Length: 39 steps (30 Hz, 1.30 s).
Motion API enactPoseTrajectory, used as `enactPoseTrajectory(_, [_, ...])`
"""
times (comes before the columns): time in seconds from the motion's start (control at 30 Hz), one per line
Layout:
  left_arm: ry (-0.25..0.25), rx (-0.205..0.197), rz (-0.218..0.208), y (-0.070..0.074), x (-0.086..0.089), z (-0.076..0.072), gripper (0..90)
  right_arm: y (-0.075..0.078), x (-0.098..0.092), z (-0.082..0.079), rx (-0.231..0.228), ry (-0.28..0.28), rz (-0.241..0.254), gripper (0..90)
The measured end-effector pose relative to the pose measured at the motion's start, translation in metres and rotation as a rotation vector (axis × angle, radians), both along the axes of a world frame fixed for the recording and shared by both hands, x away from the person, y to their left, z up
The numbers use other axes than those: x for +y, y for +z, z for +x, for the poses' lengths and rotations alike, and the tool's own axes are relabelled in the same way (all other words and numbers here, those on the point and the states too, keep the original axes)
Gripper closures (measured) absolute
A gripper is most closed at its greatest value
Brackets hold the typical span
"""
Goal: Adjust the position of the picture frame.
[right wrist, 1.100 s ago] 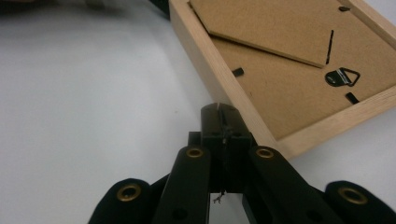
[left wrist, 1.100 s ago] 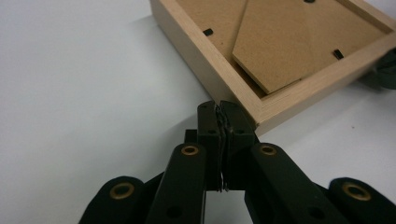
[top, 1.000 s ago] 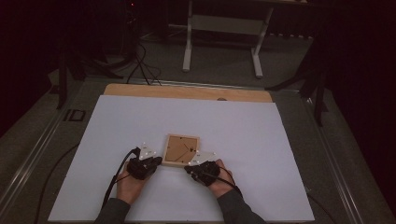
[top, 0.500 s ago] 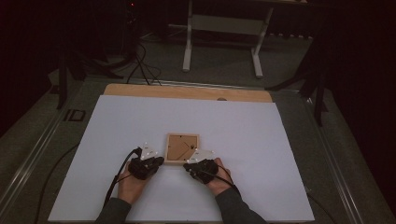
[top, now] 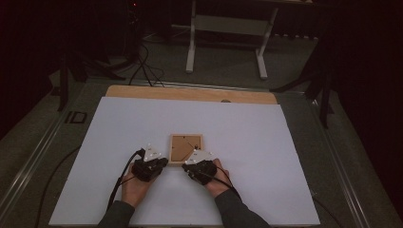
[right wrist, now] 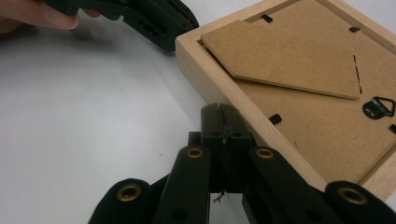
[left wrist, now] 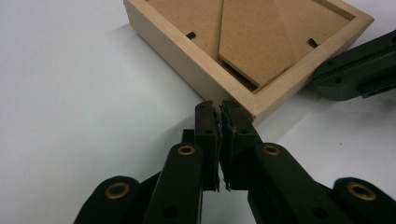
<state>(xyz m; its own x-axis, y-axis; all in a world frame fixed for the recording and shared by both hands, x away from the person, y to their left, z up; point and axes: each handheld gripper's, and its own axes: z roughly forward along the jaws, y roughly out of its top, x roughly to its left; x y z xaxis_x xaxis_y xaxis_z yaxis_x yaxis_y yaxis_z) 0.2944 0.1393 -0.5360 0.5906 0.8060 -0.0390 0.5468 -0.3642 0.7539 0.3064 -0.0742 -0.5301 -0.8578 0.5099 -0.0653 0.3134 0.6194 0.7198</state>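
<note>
Reaching in from the bottom edge of the high view on two grey-sleeved forearms, both hands lying low on the white sheet-covered table (top: pixel 266 142) and angling inward toward each other. Left hand (top: pixel 135 185) wrapping the black two-jaw left gripper (top: pixel 164 162) from behind, its black cable trailing back beside the wrist; right hand (top: pixel 214 179) gripping the black two-jaw right gripper (top: pixel 184 167) the same way.

Lying flat and face down on the white surface between the two tools, near the person's edge of the table: a small square light-wood picture frame (top: pixel 186 149), brown fibreboard backing up, with a folded easel stand and a small black metal hanger ring (right wrist: pixel 378 108).

In the left gripper view, left gripper (left wrist: pixel 219 108) pressing its jaws together, nothing between them, tips sitting right at the frame's near corner (left wrist: pixel 254 105), seemingly touching the wood. Right gripper's black body (left wrist: pixel 357 70) lying against the frame's far side in that same view.

In the right gripper view, right gripper (right wrist: pixel 223 112) likewise closed tight and gripping nothing, tips butting against the frame's outer wooden edge (right wrist: pixel 219 88) partway along one side. Left gripper (right wrist: pixel 154 21) showing beyond, at the frame's next corner, with a fingertip (right wrist: pixel 51 18) of the left hand resting on it.
</note>
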Motion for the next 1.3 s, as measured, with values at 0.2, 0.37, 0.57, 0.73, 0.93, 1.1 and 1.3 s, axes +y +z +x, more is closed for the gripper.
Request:
enactPoseTrajectory(0.2, [0.001, -0.006, -0.002, 0.001, -0.001, 0.001, 85.5, 0.000, 0.001, 0.004, -0.003, -0.018, 0.002, 89.9])
enactPoseTrajectory(0.37, [0.005, -0.012, -0.003, 0.002, -0.001, 0.001, 85.2, -0.002, 0.004, 0.008, 0.004, -0.021, 0.005, 89.9])
enactPoseTrajectory(0.57, [-0.001, -0.014, -0.004, 0.004, -0.001, -0.002, 85.4, -0.005, 0.006, 0.012, 0.010, -0.020, 0.015, 89.9])
enactPoseTrajectory(0.73, [-0.011, -0.016, -0.004, 0.004, -0.004, -0.004, 85.4, -0.001, 0.009, 0.014, 0.004, -0.022, 0.012, 89.9])
enactPoseTrajectory(0.93, [-0.030, -0.021, 0.008, 0.004, -0.009, -0.008, 85.6, 0.012, 0.001, 0.014, -0.010, -0.036, 0.055, 89.8])
enactPoseTrajectory(1.1, [-0.021, -0.024, 0.008, 0.005, -0.008, -0.007, 85.5, 0.024, -0.015, 0.010, -0.037, -0.065, 0.082, 89.8])
enactPoseTrajectory(1.3, [-0.011, -0.030, 0.008, 0.006, -0.006, -0.008, 85.1, 0.034, -0.033, -0.001, -0.072, -0.093, 0.127, 89.7])
